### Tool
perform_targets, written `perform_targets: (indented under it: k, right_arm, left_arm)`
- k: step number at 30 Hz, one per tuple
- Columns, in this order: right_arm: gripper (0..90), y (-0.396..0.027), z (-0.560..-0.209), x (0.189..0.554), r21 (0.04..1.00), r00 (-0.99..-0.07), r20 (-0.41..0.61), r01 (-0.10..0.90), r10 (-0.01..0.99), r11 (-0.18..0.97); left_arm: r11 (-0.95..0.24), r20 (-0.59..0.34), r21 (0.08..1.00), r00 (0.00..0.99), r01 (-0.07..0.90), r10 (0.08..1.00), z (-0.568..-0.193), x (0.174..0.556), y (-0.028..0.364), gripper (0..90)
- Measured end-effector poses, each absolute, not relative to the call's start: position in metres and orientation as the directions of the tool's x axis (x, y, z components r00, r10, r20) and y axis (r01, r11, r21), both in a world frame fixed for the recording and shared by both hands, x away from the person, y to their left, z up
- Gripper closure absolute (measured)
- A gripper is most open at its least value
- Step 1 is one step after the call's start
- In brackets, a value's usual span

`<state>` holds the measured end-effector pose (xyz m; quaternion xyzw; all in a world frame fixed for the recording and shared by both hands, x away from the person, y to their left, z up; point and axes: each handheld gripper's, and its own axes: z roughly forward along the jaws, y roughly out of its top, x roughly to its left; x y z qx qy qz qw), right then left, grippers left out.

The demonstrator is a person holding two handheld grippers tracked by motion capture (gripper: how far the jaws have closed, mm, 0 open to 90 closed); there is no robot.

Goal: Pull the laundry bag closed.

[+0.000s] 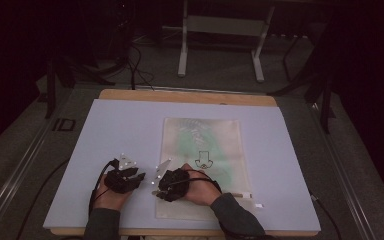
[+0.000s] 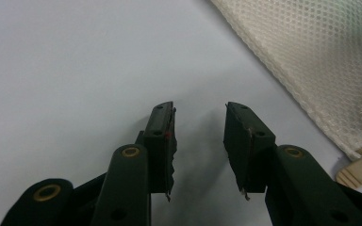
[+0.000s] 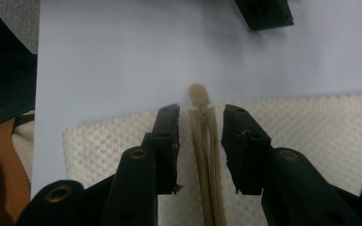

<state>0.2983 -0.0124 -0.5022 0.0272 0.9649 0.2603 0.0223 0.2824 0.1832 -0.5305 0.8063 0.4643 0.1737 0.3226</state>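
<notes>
Cream mesh zip bag (image 1: pixel 202 150) flat on pale lilac worktop (image 1: pixel 125 125), right hand-held gripper (image 3: pixel 200 141) spread astride its beige zipper (image 3: pixel 207 155) (pads not touching), left hand-held gripper (image 2: pixel 199 141) spread, bag at its 2 o'clock.

Pale table (image 1: pixel 130 125), mesh bag (image 1: pixel 200 145) lying flat

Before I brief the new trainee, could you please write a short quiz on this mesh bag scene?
1. True or false: the left claw hangs over bare mat.
2. What lies between the right claw jaws?
A. scissors
B. zipper
C. cup
3. What material is the bag?

Key: 1 true. 2 B; the jaws do not press it yet. 3 white mesh.
</notes>
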Motion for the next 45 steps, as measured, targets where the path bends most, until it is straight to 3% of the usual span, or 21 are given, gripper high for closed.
perform_targets:
  k: [23,34,45]
  right_arm:
    - [81.0,0.024,-0.510,0.297,0.434,-0.995,-0.074,0.025,0.064,0.901]
    - [81.0,0.005,-0.491,0.293,0.516,-0.994,-0.082,0.021,0.074,0.856]
    - [80.7,-0.020,-0.501,0.295,0.474,-0.995,-0.043,0.063,0.094,0.878]
  left_arm:
    - [-0.356,-0.021,0.674,0.498,0.647,0.867,-0.531,0.283,0.186,62.2]
    - [-0.355,-0.023,0.695,0.513,0.625,0.858,-0.528,0.280,0.185,62.7]
    - [-0.358,-0.049,0.712,0.551,0.604,0.833,-0.524,0.275,0.177,64.2]
